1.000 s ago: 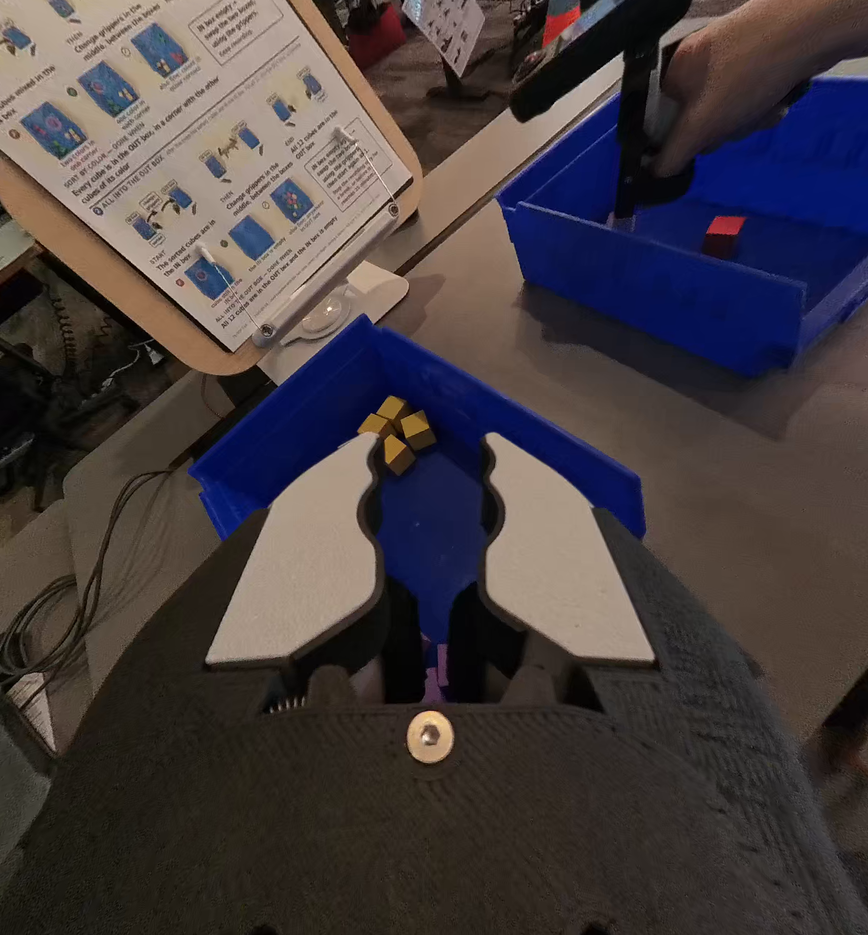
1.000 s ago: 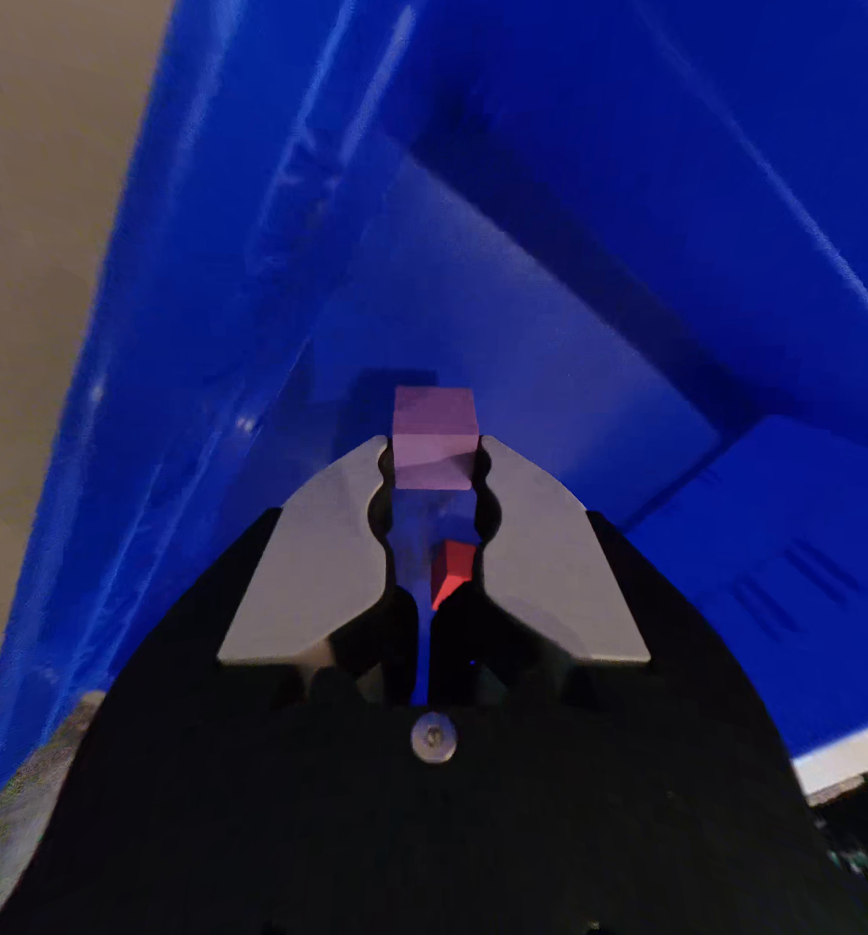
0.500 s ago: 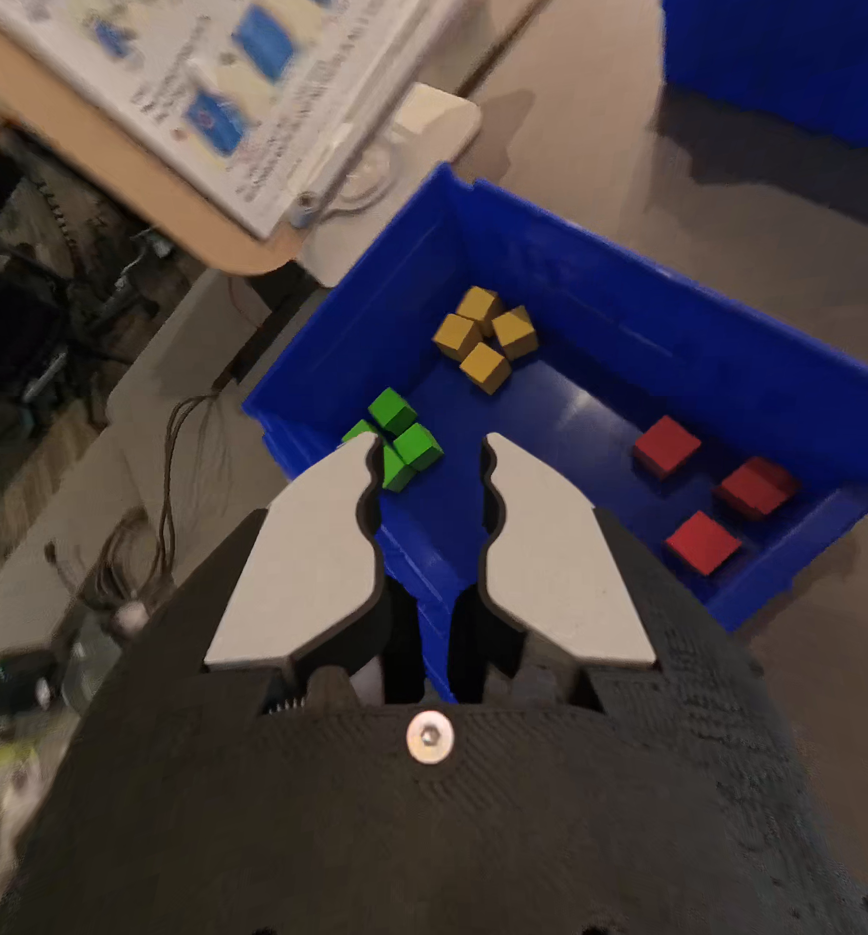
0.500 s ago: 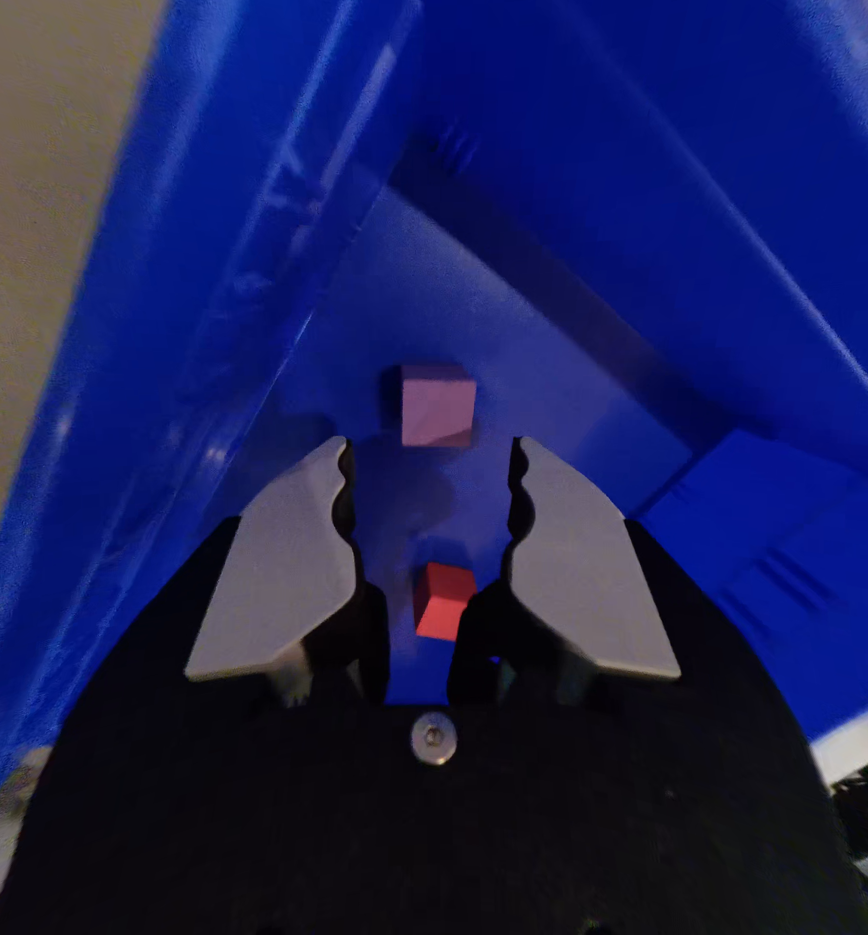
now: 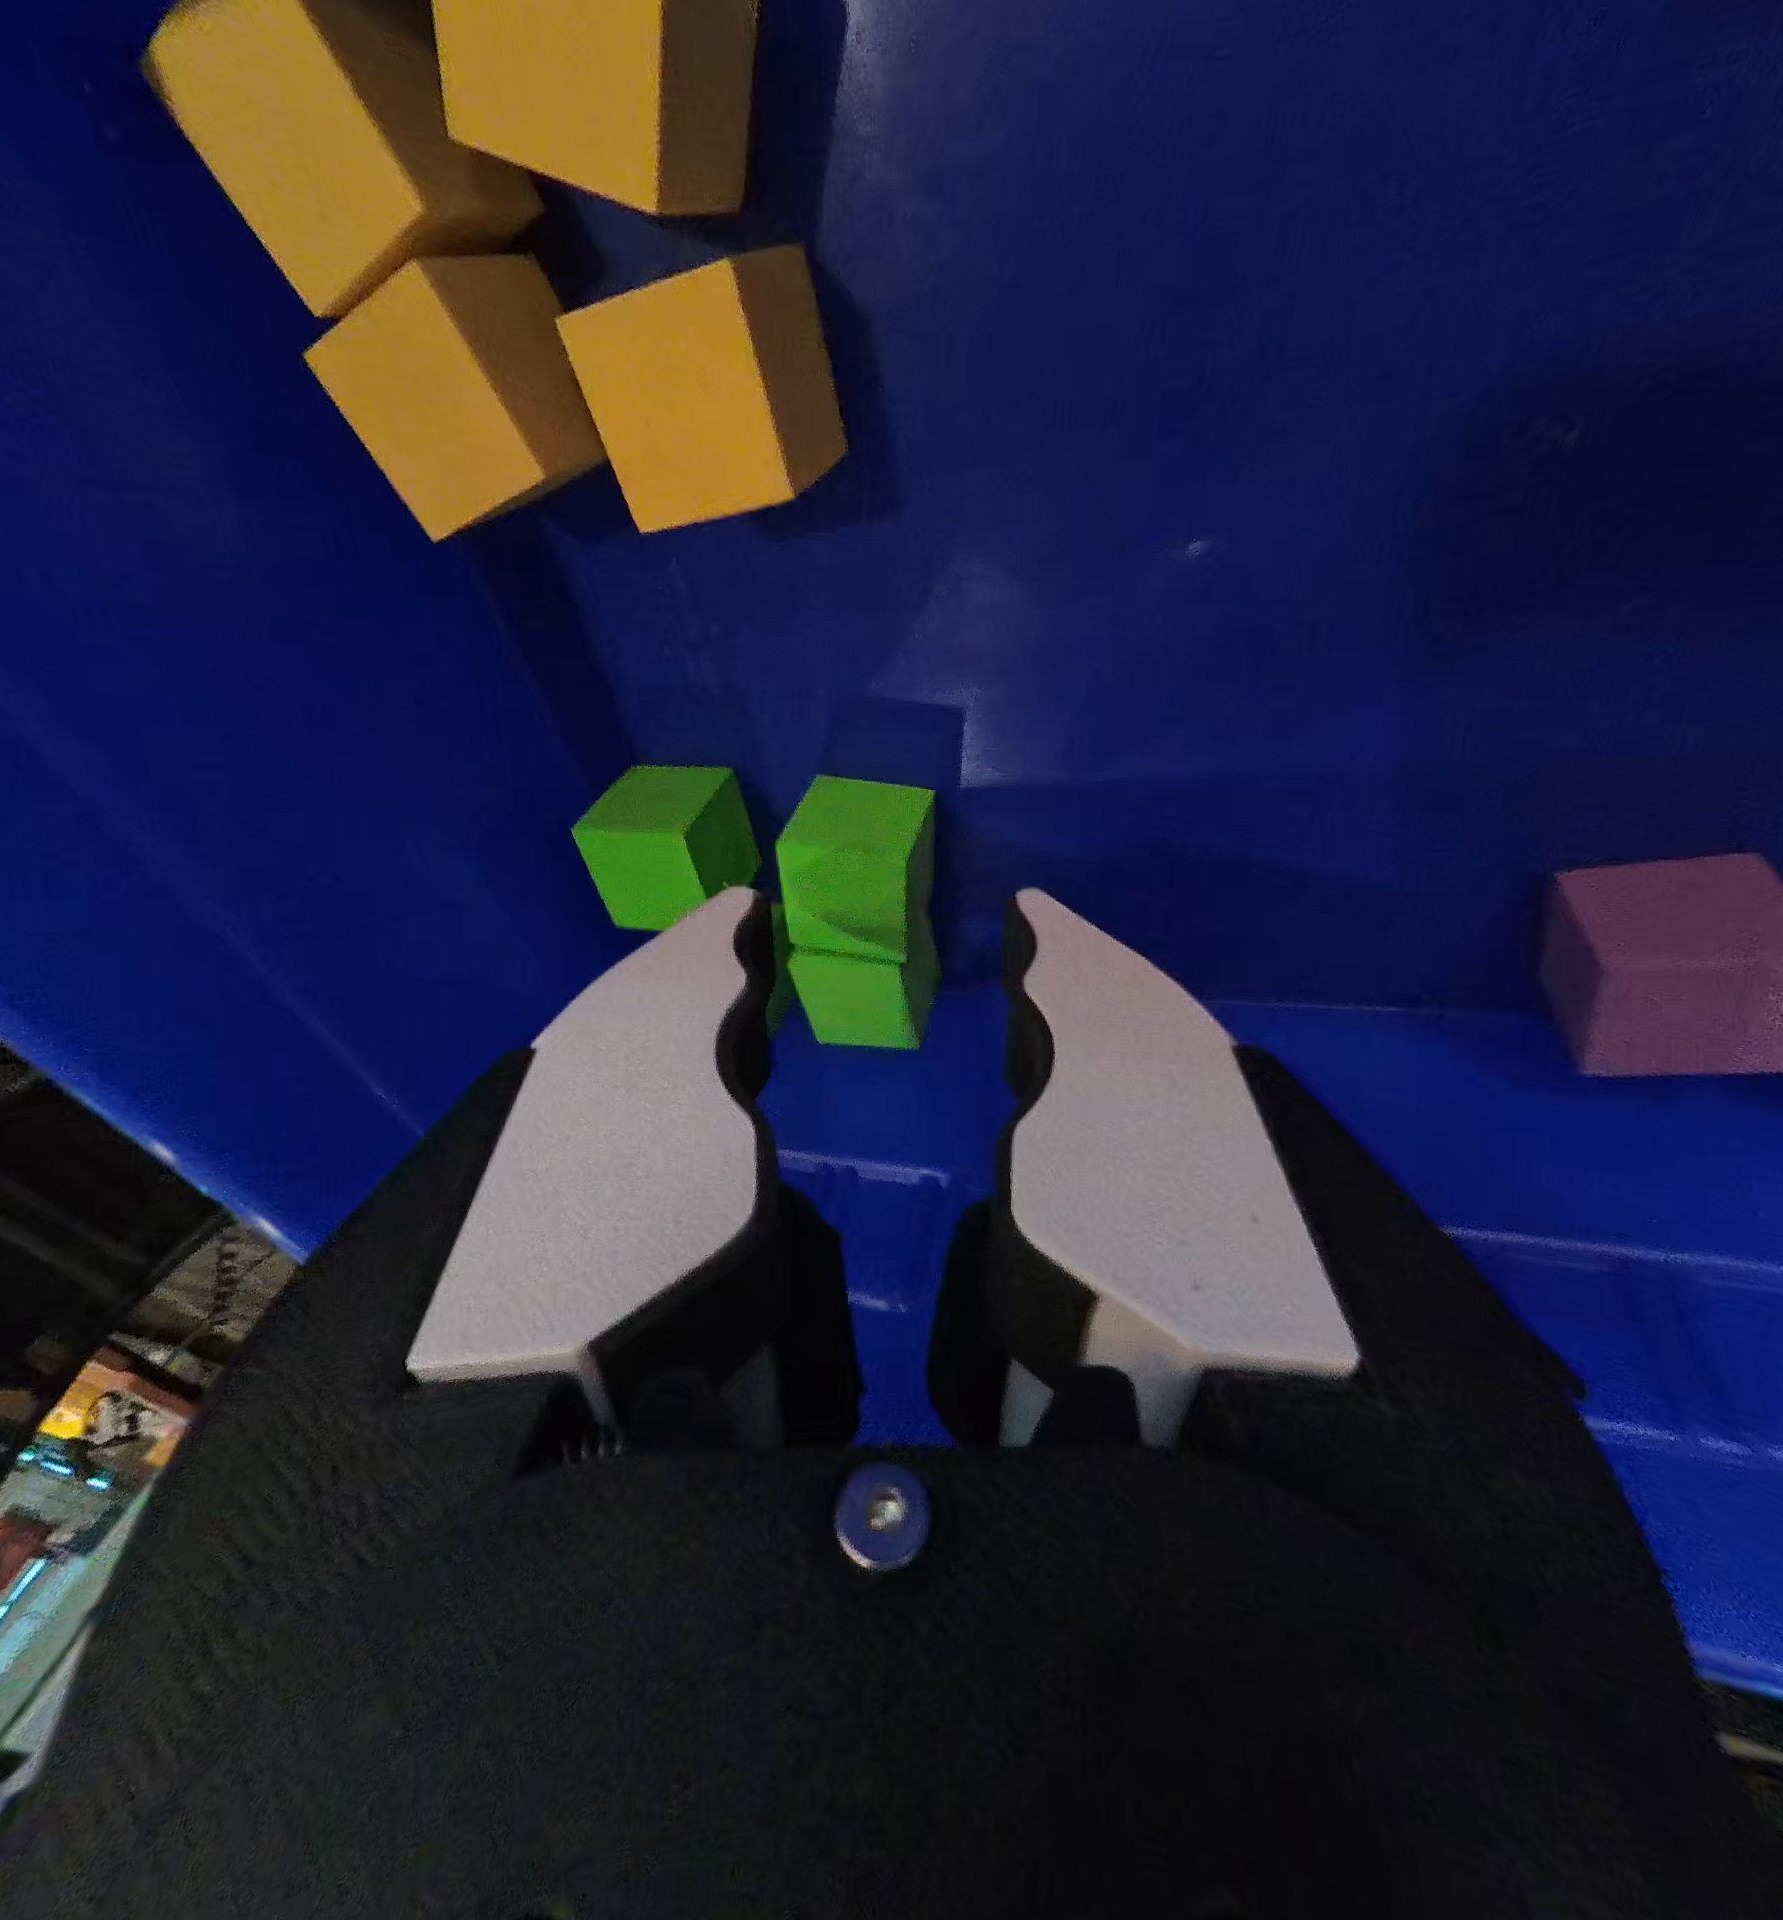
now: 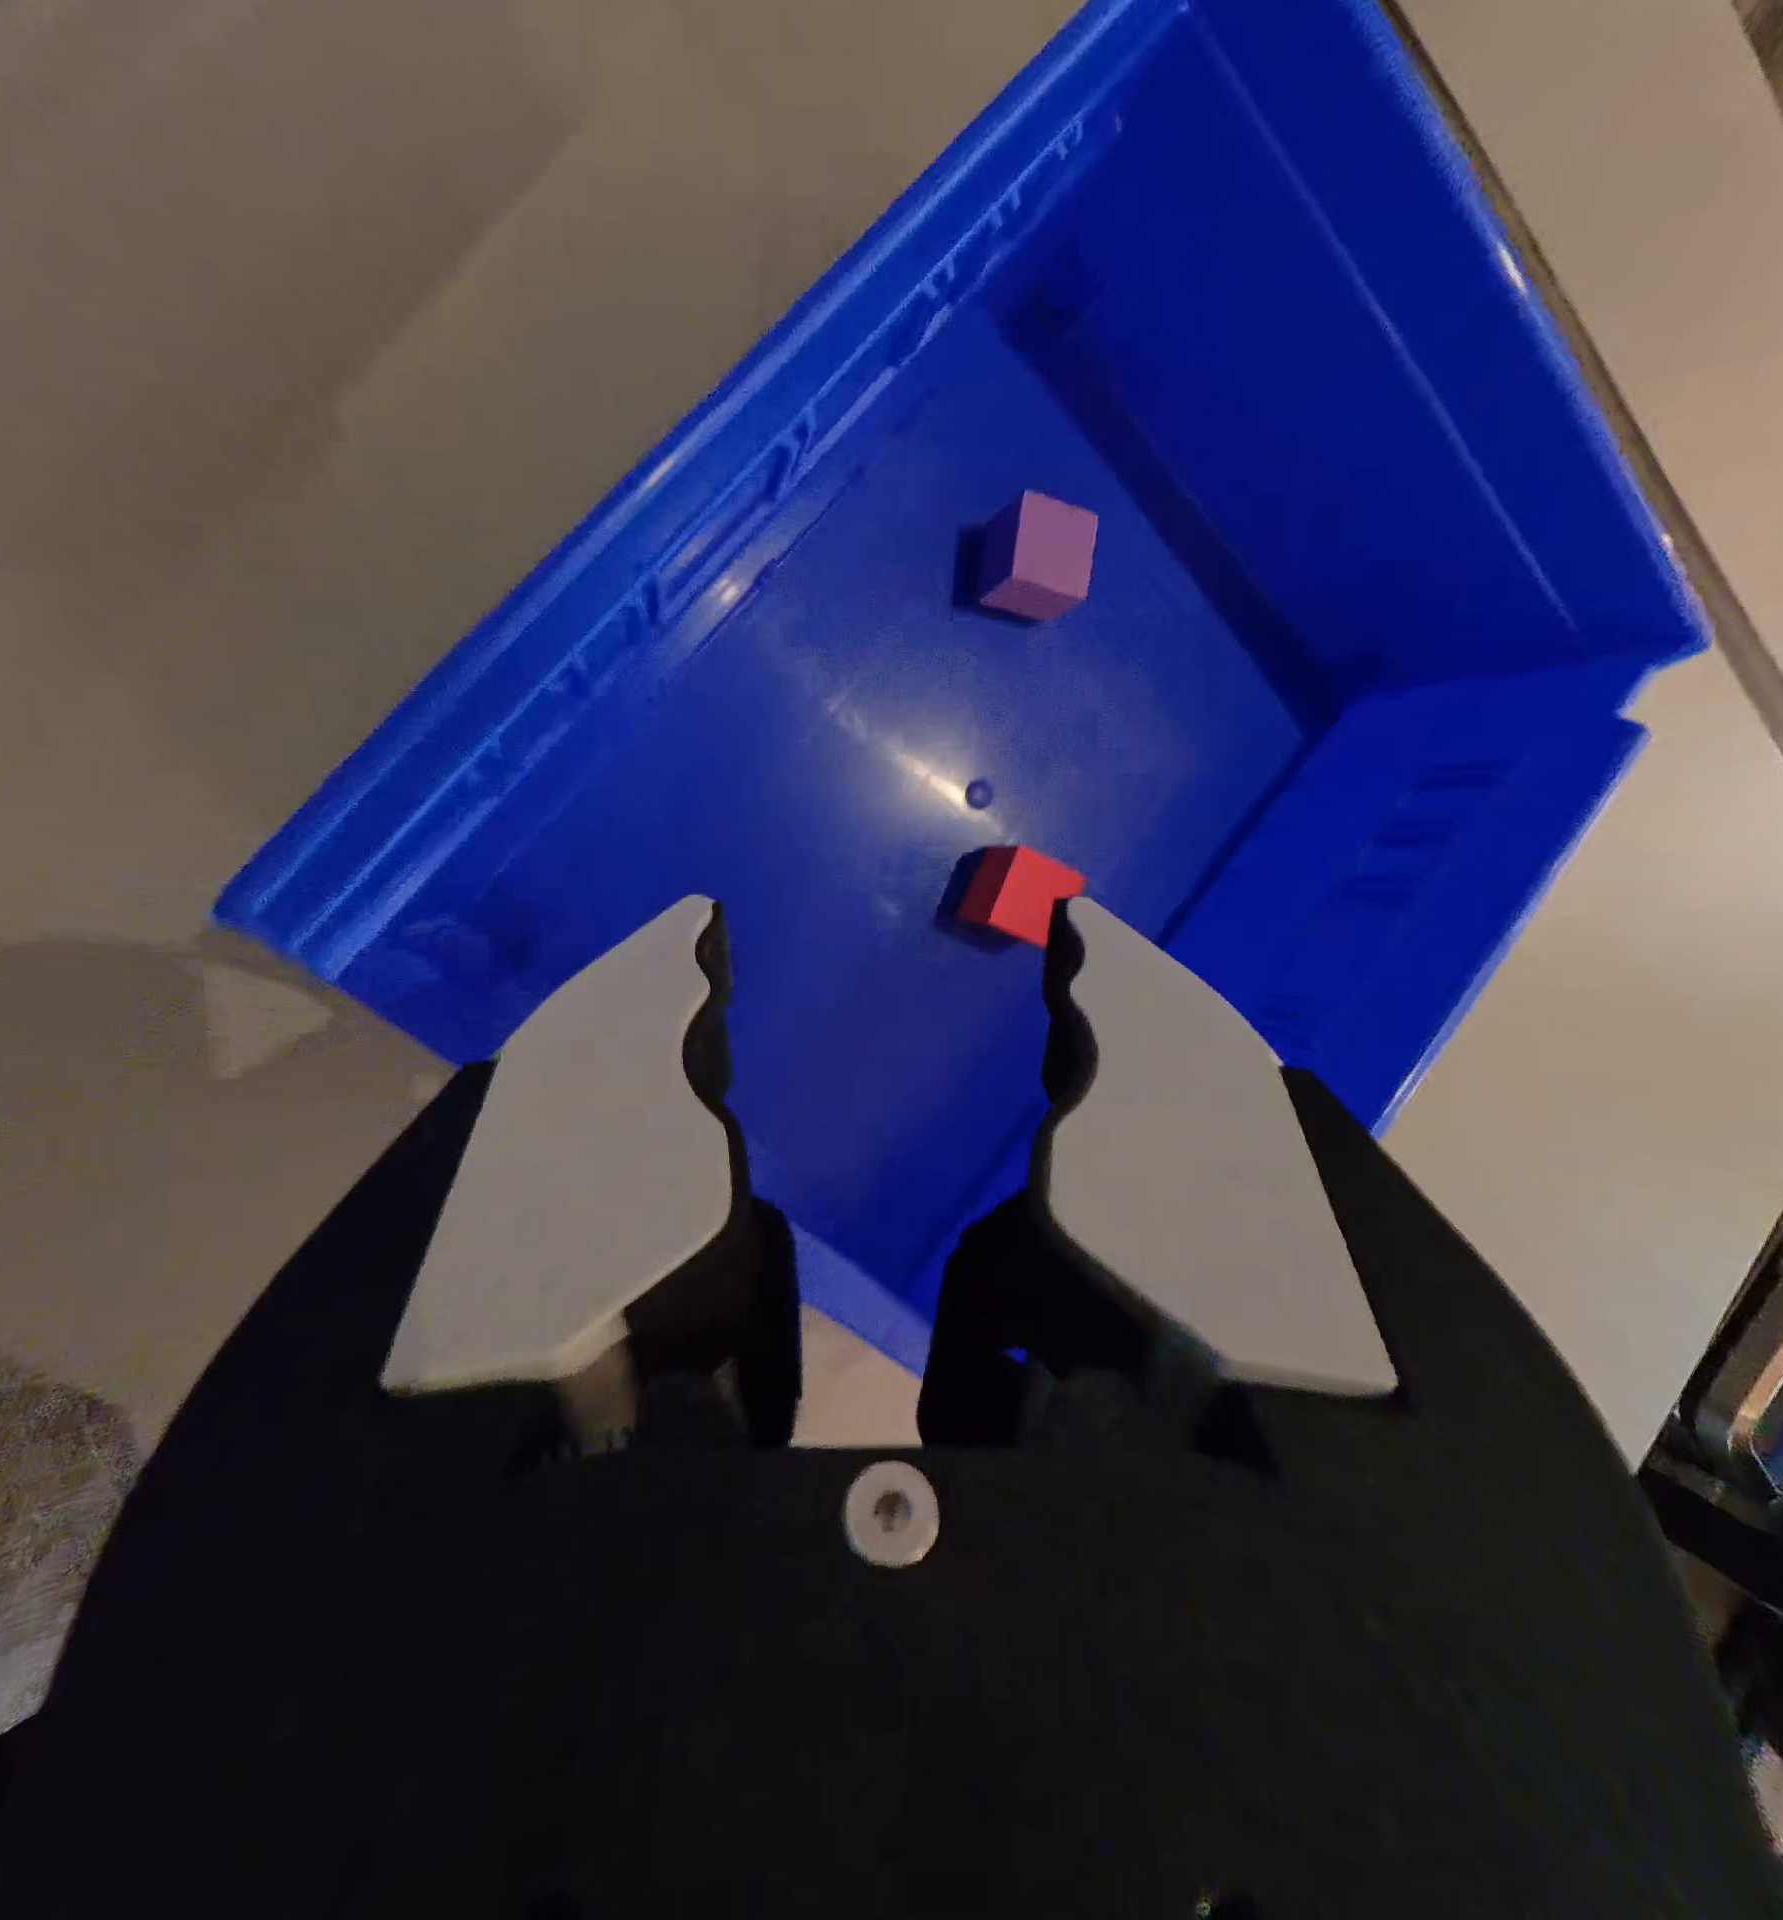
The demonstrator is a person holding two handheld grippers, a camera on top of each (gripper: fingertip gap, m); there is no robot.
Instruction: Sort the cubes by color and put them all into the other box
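Both grippers have moved: left gripper (image 5: 882, 904) has dropped low into its bin (image 5: 1282, 416), jaws parted, empty, green cubes (image 5: 856, 935) at its tips, yellow cubes (image 5: 554, 312) at 11 o'clock; right gripper (image 6: 882, 909) has risen above the other bin (image 6: 1282, 364), released; red cube (image 6: 1012, 894) at 1 o'clock, purple cube (image 6: 1038, 556) beyond.

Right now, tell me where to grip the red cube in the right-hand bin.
Grip the red cube across two opposite flat side faces, coming straight down. It sits alone on the bin floor, apart from the purple cube, so the open right gripper likely fits around it.
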